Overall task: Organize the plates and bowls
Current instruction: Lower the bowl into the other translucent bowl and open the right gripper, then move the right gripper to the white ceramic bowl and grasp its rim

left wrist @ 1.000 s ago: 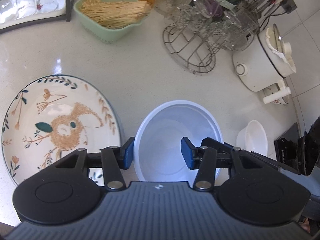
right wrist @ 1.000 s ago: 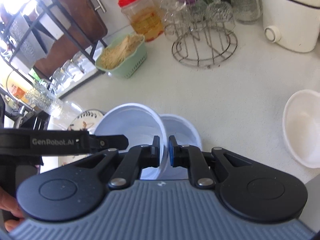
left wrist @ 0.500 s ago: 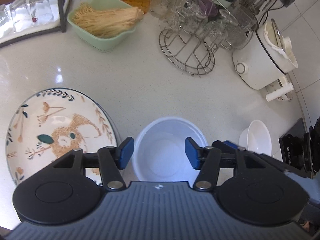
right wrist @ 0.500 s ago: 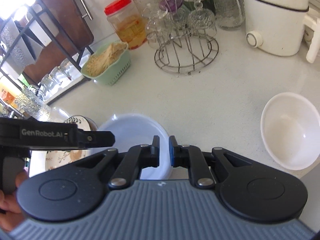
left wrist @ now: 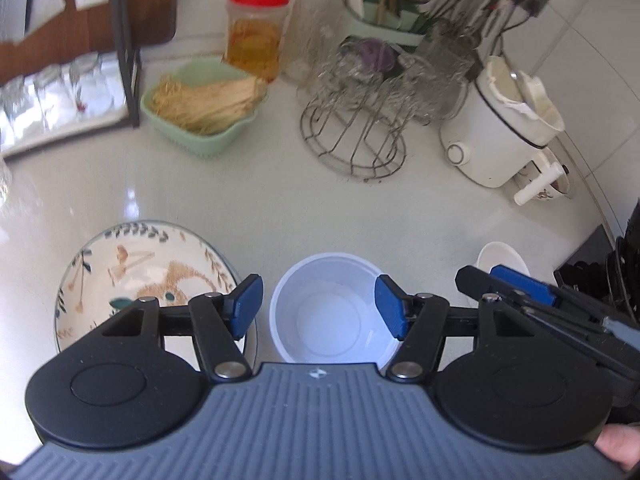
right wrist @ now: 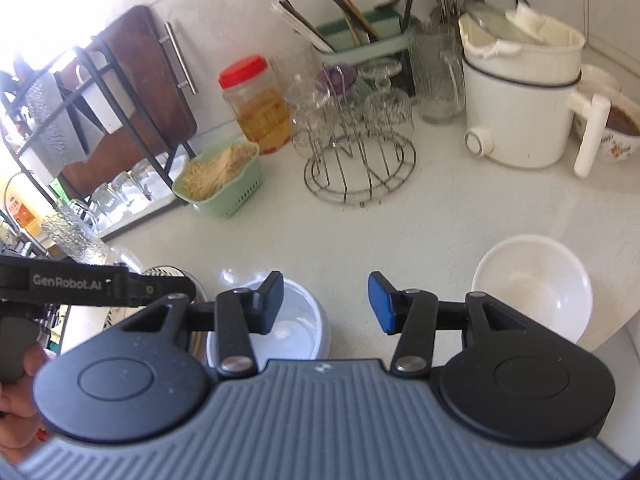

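Observation:
A pale blue-white bowl [left wrist: 334, 308] stands on the white counter, seemingly nested in a second one; it also shows in the right wrist view [right wrist: 296, 330]. A rabbit-patterned plate [left wrist: 132, 280] lies to its left. A small white bowl [right wrist: 532, 286] sits at the right near the counter edge, also in the left wrist view [left wrist: 502, 258]. My left gripper [left wrist: 319, 306] is open and empty, raised above the blue-white bowl. My right gripper [right wrist: 325, 306] is open and empty, above the counter between the two bowls.
A green basket of noodles [left wrist: 200, 108], a red-lidded jar [left wrist: 256, 32], a wire rack of glasses [left wrist: 356, 120] and a white electric pot [left wrist: 508, 128] line the back. A black shelf frame with glasses [right wrist: 116, 184] stands left. The counter edge [right wrist: 624, 320] is at right.
My right gripper let go of the blue-white bowl's rim, opened and drew back. Both grippers rose away from the bowls; the left one opened wider.

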`<control>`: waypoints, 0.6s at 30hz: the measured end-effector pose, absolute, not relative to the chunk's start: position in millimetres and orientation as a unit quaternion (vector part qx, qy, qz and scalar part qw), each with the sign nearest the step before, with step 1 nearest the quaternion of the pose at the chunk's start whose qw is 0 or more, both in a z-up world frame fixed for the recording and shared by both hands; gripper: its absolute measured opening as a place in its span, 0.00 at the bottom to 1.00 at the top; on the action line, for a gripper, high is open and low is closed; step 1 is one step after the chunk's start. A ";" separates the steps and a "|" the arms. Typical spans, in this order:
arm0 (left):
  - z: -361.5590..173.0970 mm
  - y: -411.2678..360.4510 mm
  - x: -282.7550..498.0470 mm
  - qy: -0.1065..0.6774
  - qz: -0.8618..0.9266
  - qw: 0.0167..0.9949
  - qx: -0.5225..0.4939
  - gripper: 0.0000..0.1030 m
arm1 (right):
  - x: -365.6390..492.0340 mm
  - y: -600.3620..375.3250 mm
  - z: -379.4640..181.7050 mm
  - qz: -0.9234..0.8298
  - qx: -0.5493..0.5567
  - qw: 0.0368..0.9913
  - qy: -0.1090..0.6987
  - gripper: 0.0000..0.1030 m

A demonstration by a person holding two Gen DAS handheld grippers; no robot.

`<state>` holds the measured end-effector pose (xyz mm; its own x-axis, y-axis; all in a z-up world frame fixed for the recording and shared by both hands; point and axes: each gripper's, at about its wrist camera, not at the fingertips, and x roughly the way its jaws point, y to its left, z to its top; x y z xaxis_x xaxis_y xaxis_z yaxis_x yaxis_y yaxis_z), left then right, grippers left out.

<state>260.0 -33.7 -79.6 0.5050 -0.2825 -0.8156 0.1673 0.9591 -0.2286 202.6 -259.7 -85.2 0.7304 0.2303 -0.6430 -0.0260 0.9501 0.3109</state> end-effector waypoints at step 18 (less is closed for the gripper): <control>-41.2 -86.8 216.6 0.379 -0.183 0.907 0.006 0.82 | 144.9 -288.0 -47.8 0.024 0.125 0.954 0.273 0.49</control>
<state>216.6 -86.8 -41.2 0.6455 -0.3272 -0.6901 0.3366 0.9330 -0.1276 144.9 -288.0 -47.8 0.8497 0.1148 -0.5147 0.0217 0.9676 0.2516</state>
